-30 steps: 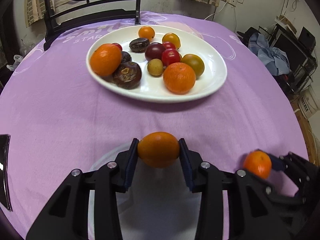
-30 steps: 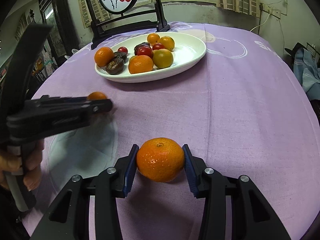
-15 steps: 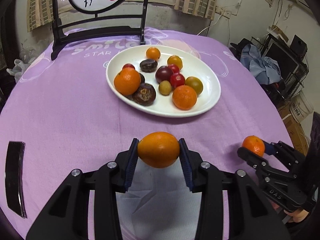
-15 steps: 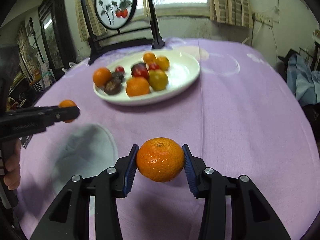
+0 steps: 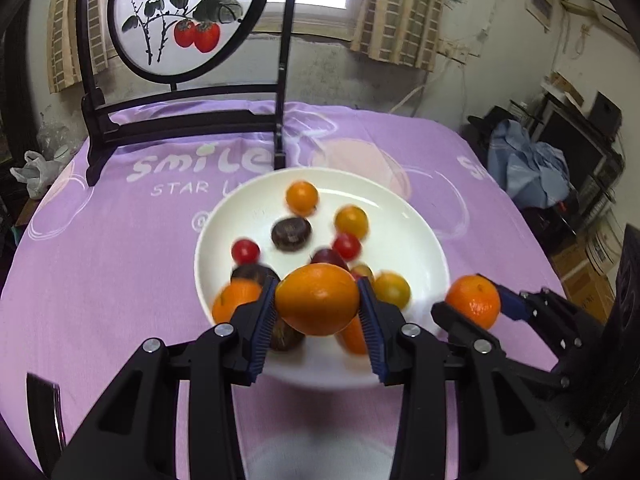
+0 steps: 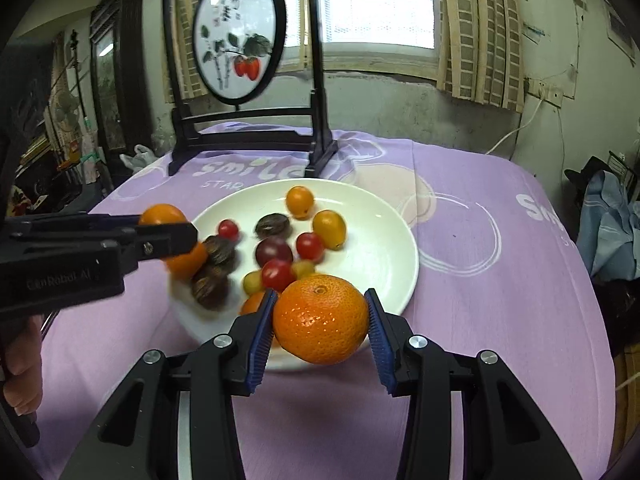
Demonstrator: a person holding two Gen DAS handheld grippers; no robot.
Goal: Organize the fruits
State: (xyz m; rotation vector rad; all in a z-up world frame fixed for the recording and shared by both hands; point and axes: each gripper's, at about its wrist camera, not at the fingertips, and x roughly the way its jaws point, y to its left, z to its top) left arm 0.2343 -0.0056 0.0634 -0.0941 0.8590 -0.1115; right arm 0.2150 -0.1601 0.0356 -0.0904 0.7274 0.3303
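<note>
My left gripper (image 5: 317,300) is shut on a smooth orange (image 5: 317,298) and holds it in the air above the near edge of a white plate (image 5: 404,220). The plate carries several fruits: oranges, red cherry tomatoes, yellow tomatoes and dark passion fruits. My right gripper (image 6: 320,320) is shut on a dimpled mandarin (image 6: 320,318), held above the plate's near right rim (image 6: 396,240). The right gripper also shows in the left wrist view (image 5: 472,306), and the left gripper in the right wrist view (image 6: 164,224), at the plate's left side.
A purple cloth (image 5: 120,248) covers the table. A black-framed round painted screen (image 5: 180,20) stands at the far edge behind the plate. A pale round mat (image 5: 320,452) lies below my grippers. A dark flat object (image 5: 44,404) lies near left. Clutter fills the room's right side.
Both grippers have risen and tilted up while keeping their fruits. The plate now sits lower and closer in both views, and the screen and window have come into sight.
</note>
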